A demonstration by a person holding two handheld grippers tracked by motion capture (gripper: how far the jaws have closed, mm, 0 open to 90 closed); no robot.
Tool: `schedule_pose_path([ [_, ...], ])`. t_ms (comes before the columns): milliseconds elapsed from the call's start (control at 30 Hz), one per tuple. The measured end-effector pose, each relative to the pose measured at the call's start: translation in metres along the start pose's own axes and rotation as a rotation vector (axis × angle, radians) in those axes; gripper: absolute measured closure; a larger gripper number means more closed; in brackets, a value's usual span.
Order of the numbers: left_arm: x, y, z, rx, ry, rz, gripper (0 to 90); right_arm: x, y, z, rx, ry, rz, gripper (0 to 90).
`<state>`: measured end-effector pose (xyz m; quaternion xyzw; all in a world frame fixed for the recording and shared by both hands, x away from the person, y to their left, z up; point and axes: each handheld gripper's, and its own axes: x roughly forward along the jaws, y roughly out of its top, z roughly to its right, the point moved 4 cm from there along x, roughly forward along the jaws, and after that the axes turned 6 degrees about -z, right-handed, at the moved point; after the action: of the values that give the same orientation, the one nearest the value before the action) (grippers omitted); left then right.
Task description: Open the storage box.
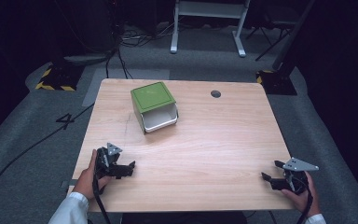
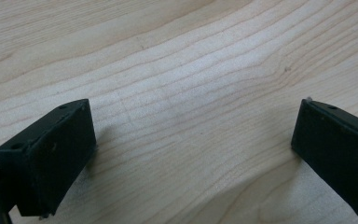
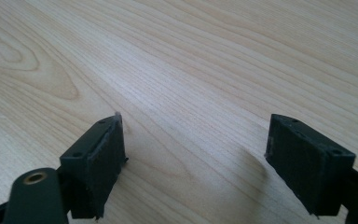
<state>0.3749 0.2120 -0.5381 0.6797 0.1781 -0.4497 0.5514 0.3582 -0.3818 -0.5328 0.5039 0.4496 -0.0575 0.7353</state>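
With the left gripper [image 1: 129, 167] wide open and empty near the table's [image 1: 205, 154] front left corner, reach forward to the green-lidded white bin [image 1: 154, 107] at the far middle-left squarely, while the right gripper [image 1: 272, 173], equally agape and empty, waits front right.

Your wooden table [image 1: 205, 135] is lit evenly from above, pale and bright, while the floor and room around it fall into near-black. The high view is slightly soft and grainy. In your left gripper view the wood grain is sharp mid-frame, and the near jaws look soft and cast faint shadows; your right gripper view matches, with mild sheen.
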Motion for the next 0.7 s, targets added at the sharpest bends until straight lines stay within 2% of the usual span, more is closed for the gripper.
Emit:
schedule_pose_path([
  [100,0.0,0.001,0.0,0.003,-0.002,-0.001,0.0,0.0,0.0,0.0,0.002,0.003,0.0,19.6],
  [233,0.001,0.002,-0.002,0.03,-0.017,0.002,0.4,0.0,0.0,0.001,0.003,0.004,-0.002,19.4],
  [333,0.002,0.004,-0.003,0.095,-0.05,0.005,0.5,0.001,0.0,0.001,0.005,0.004,-0.001,19.4],
  [400,0.002,0.004,-0.004,0.105,-0.053,0.007,0.5,0.001,0.0,0.001,0.005,0.004,-0.001,19.4],
  [433,0.002,0.005,-0.004,0.135,-0.051,0.01,0.5,0.0,0.0,0.001,0.003,0.002,0.0,19.4],
  [467,0.002,0.005,-0.004,0.135,-0.051,0.01,0.5,0.0,0.0,0.001,0.003,0.002,0.0,19.4],
  [533,0.002,0.01,-0.003,0.2,-0.04,-0.012,0.5,0.0,0.0,0.001,0.003,0.002,-0.001,19.4],
  [567,0.002,0.01,-0.003,0.2,-0.04,-0.012,0.9,0.0,0.0,0.001,0.003,0.002,-0.001,19.4],
  [600,0.002,0.013,-0.003,0.228,-0.036,-0.018,0.9,0.0,0.0,0.0,0.002,0.001,-0.001,19.4],
  [633,0.002,0.015,-0.001,0.227,-0.043,-0.01,14.0,0.0,0.0,0.0,0.0,-0.001,0.001,19.5],
  [667,0.002,0.019,0.0,0.239,-0.054,-0.005,21.9,0.0,0.0,0.0,0.001,0.0,0.0,19.4],
  [700,0.002,0.022,0.002,0.244,-0.065,-0.003,21.9,0.0,0.0,0.0,0.001,0.0,0.0,19.4],
])
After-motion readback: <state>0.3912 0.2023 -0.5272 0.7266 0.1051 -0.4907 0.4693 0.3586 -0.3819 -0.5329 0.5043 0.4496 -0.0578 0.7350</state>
